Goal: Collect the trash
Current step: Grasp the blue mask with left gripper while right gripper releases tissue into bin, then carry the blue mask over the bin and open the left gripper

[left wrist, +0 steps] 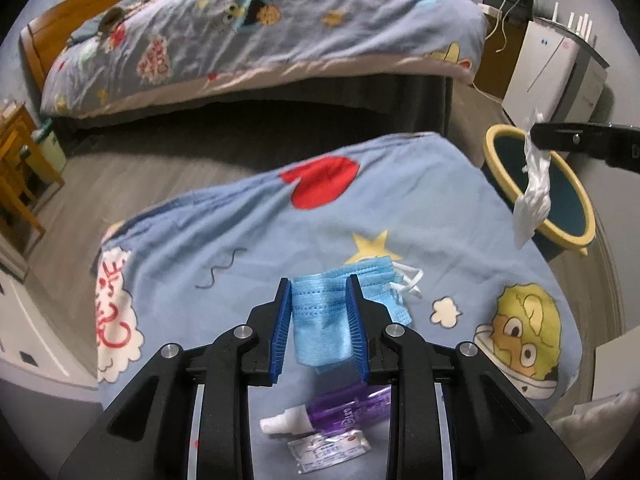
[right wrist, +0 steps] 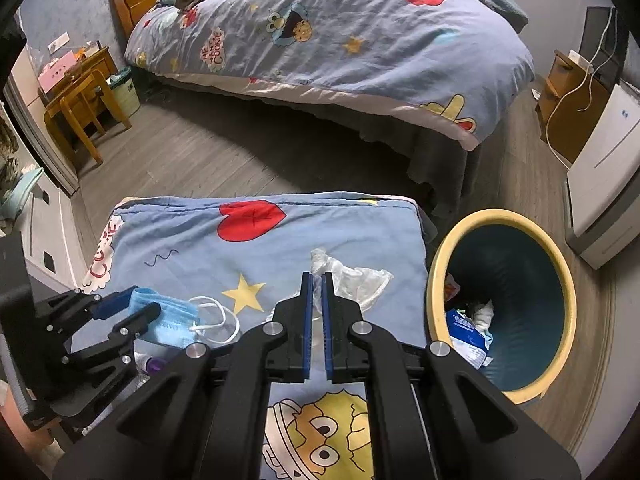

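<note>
On the folded quilt right in front of me, the person works 2 grippers at once. The left gripper has its jaws clamped on a blue mask, the cloth bunched between the blue pads and its white loops trailing loose to the right. Beneath it lie a purple spray bottle and a small sachet, both still on the quilt. The right gripper has its jaws almost fully together, pinching a thin, crumpled clear bag; seen from the left side, that bag hangs limp below the tips, over the near rim of the bin. My worry is the bag: it is light and slippery and held only by a twisted bit, so a quick swing could pull it free to land on the floor beside the bin. The mask's loops could snag on the quilt or catch on a finger at release, so the mask might cling on and not drop. The bin stands on the floor just right of the quilt, tipped toward us in the right view, with paper and wrappers already inside. Further off, the grey plank floor runs to a bed with a matching cartoon cover and wooden headboard. A wooden desk and chair sit far left with a pale basket beside them, and a white appliance stands at the right wall.
</note>
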The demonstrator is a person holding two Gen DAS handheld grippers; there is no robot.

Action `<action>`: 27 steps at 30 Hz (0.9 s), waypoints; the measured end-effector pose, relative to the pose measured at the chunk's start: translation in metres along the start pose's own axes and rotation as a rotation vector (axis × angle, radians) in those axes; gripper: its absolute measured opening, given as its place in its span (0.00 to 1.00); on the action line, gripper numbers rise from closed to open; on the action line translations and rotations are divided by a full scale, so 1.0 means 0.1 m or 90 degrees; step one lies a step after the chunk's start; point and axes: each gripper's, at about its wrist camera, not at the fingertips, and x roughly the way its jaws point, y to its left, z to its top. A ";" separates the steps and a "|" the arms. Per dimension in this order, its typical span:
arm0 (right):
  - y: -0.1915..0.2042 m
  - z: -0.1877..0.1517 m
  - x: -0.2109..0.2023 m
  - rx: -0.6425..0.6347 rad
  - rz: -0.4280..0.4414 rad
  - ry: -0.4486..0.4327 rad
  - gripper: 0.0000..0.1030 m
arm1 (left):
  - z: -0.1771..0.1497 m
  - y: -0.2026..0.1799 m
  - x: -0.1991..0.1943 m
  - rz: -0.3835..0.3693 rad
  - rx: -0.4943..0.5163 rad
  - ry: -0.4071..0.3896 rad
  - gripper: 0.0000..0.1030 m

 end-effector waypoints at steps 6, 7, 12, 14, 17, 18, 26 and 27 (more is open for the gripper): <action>-0.19 -0.04 -0.13 0.026 -0.014 -0.013 0.04 | 0.09 -0.14 -0.15 -0.015 0.011 -0.022 0.28; -0.23 -0.05 -0.16 0.031 -0.016 -0.018 0.04 | 0.10 -0.16 -0.17 -0.018 0.012 -0.024 0.28; -0.46 -0.10 -0.21 0.048 -0.028 -0.025 0.04 | 0.16 -0.31 -0.23 -0.029 0.016 -0.033 0.28; -0.55 -0.13 -0.21 0.051 -0.033 -0.025 0.04 | 0.19 -0.39 -0.24 -0.033 0.020 -0.037 0.28; -0.70 -0.15 -0.23 0.061 -0.041 -0.027 0.04 | 0.22 -0.52 -0.25 -0.039 0.031 -0.040 0.28; -0.74 -0.16 -0.24 0.064 -0.042 -0.028 0.04 | 0.23 -0.57 -0.26 -0.042 0.036 -0.040 0.28; -1.16 -0.24 -0.29 0.095 -0.066 -0.042 0.04 | 0.36 -0.96 -0.27 -0.066 0.064 -0.050 0.28; -1.22 -0.25 -0.29 0.102 -0.068 -0.043 0.04 | 0.39 -1.03 -0.28 -0.073 0.069 -0.053 0.28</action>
